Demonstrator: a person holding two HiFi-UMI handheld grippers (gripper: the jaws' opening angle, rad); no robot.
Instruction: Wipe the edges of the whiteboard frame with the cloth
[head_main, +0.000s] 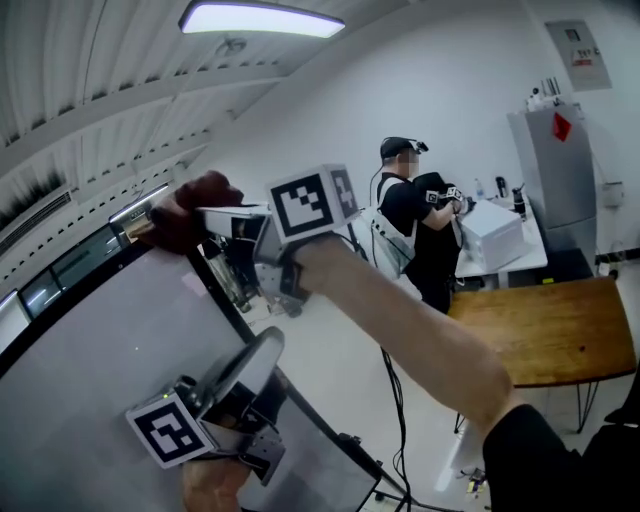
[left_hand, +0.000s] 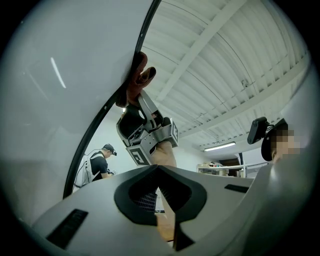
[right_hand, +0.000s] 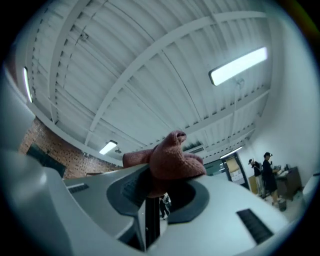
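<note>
Head view: right gripper (head_main: 178, 226) holds cloth (head_main: 196, 203) at slanting whiteboard frame's (head_main: 318, 428) upper corner.

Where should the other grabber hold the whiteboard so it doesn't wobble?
Pinch the black frame along the side edge, below the cloth, coming in from the side. The whiteboard is flat and thin, so probably only its edge would fit between the left gripper's jaws, which are shut now.
</note>
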